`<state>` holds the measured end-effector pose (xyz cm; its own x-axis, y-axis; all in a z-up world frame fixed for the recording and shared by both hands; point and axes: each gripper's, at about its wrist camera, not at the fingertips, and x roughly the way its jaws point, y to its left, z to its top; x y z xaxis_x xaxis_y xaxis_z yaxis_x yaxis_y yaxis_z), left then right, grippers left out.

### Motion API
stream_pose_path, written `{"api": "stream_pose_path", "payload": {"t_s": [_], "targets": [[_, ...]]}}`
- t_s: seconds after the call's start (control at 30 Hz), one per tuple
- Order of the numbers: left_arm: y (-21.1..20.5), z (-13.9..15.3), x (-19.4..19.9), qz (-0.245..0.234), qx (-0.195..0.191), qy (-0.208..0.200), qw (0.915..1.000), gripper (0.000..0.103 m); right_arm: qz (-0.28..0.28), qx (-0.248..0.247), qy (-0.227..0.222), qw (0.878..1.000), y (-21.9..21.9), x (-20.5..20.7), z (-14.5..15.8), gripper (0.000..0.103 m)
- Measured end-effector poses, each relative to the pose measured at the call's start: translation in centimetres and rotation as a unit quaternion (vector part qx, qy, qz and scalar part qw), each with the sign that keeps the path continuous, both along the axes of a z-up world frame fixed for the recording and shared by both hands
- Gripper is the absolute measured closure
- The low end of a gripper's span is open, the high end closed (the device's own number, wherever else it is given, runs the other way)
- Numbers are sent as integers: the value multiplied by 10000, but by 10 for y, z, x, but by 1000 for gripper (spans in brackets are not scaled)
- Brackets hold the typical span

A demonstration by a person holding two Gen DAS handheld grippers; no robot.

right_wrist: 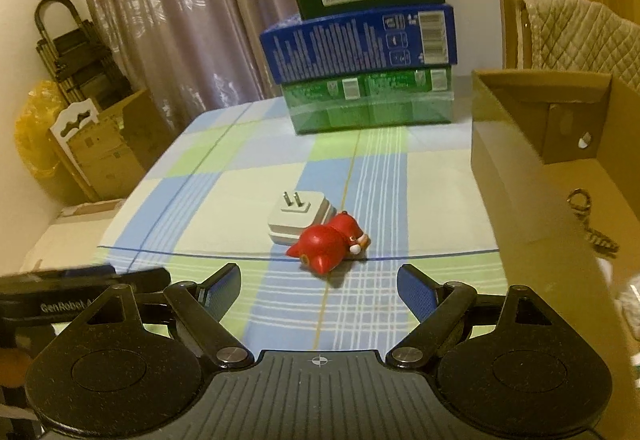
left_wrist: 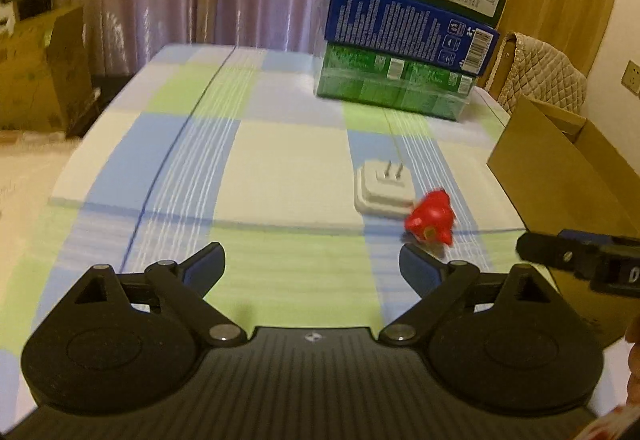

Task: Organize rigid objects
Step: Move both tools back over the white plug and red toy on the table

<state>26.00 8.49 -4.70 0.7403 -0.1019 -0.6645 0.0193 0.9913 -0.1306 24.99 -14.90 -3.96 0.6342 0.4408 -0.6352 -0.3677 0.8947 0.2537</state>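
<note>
Both of your claws, left (left_wrist: 312, 260) and right (right_wrist: 319, 282), stood wide and empty; red toy (right_wrist: 330, 242) lay touching white plug adapter (right_wrist: 298, 218) on checked tabletop (right_wrist: 224, 200), beside cardboard box (right_wrist: 520, 176).

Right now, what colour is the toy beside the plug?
Red toy, clearest in the right wrist view.

Warm, dim indoor light; fisheye bending at the edges, soft motion blur, faint shadows.
</note>
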Motion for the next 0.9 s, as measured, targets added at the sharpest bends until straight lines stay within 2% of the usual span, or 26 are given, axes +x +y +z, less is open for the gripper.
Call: {"api": "stream_pose_path", "payload": {"t_s": [0.17, 0.37, 0.47, 0.63, 0.9], "targets": [[2, -3, 26, 106, 176, -201, 9996, 11, -12, -16, 66, 10000, 11, 25, -15, 21], [6, -10, 48, 97, 89, -246, 9996, 11, -62, 116, 297, 9995, 20, 54, -33, 21], [6, -13, 57, 82, 113, -297, 9995, 11, -66, 234, 450, 9987, 23, 65, -41, 28], [3, -17, 69, 9, 93, -308, 9995, 11, -63, 124, 535, 9985, 30, 79, -53, 38], [1, -23, 77, -108, 66, -111, 9999, 11, -131, 120, 670, 9976, 33, 90, -65, 45]]}}
